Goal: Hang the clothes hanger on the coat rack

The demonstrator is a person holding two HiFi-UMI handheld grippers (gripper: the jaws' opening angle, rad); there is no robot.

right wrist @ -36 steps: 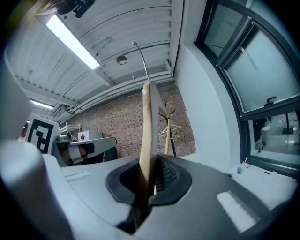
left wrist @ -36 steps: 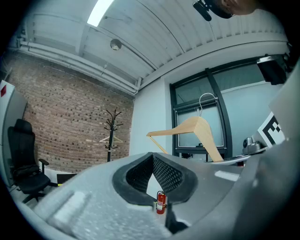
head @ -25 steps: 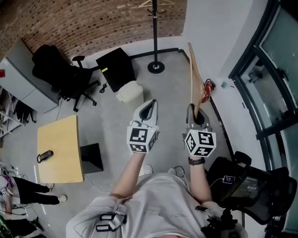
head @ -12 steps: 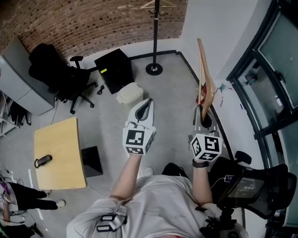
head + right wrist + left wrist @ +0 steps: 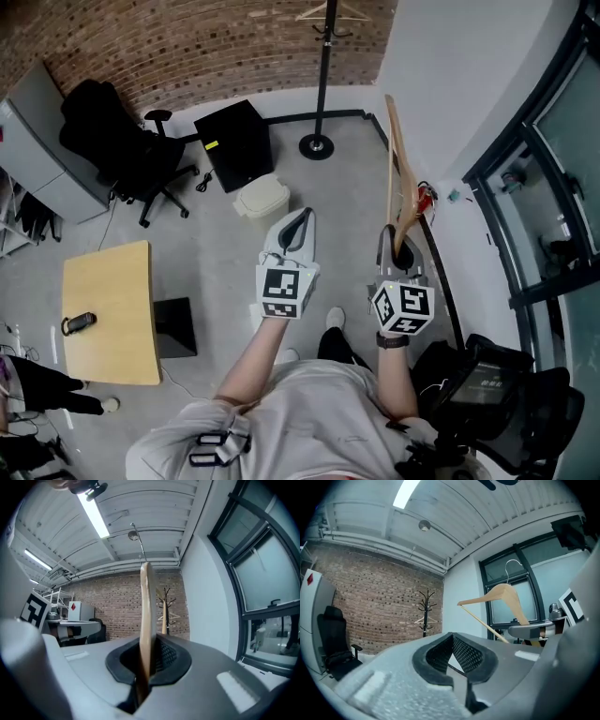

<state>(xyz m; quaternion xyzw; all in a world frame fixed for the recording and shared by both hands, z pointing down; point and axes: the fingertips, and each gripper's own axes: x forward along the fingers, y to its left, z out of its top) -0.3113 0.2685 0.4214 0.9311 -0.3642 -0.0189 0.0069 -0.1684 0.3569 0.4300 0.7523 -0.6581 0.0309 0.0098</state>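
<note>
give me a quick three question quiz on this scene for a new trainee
1. True or false: the right gripper is shut on the wooden hanger.
2. The coat rack stands: A) on the yellow table B) by the brick wall C) at the window.
3. Fill in: the ___ gripper holds nothing.
Key: 1 true; 2 B; 3 left gripper.

Likely office, swivel chair (image 5: pixel 122 155), desk (image 5: pixel 103 314), brick wall (image 5: pixel 187 47)
</note>
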